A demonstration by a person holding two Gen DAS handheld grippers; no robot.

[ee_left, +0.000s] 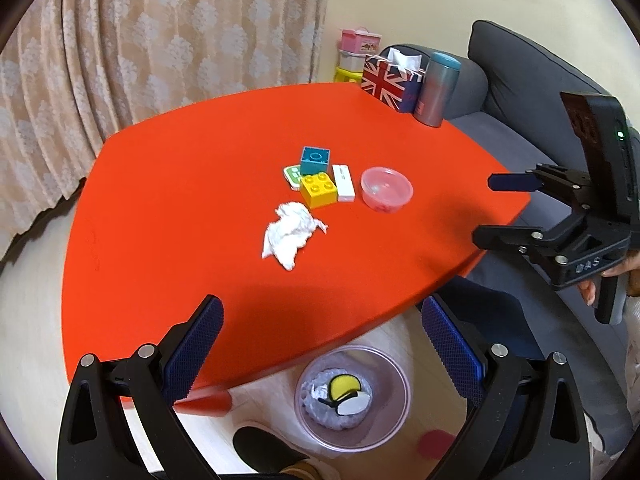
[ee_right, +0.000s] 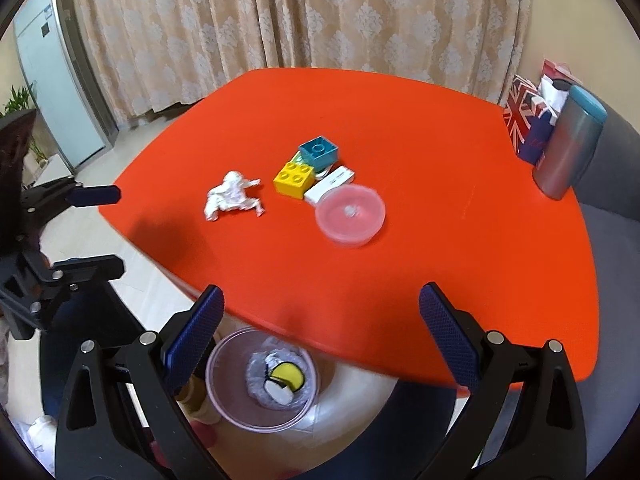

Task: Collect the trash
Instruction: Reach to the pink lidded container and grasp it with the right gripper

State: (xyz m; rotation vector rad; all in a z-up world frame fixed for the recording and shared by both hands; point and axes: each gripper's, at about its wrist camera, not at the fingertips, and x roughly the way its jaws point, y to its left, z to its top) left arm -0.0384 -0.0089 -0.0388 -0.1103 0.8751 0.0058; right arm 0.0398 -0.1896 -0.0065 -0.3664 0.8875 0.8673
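Both my left gripper [ee_left: 322, 344] and right gripper [ee_right: 320, 334] gape empty above the bin [ee_left: 394, 364], since the crumpled tissue [ee_left: 290, 236] lies untouched on the table [ee_left: 160, 200].

A home living room: patterned curtains [ee_right: 304, 12], grey sofa [ee_left: 532, 80], red table [ee_left: 200, 200] with toy blocks [ee_left: 318, 190].

- Left gripper [ee_left: 322, 344]: black plastic frame with two long curved arms — each ends in a blue, finely dotted pad, and round silver screw heads sit at the joints.
- Right gripper [ee_right: 320, 340]: same build — black arms, blue textured fingers [ee_right: 448, 338], silver screws.
- Seen from the left wrist view, the right gripper carries an upright black block with a small green light and pale raised letters on its body.
- A dark shoe [ee_left: 264, 450] shows on the floor.
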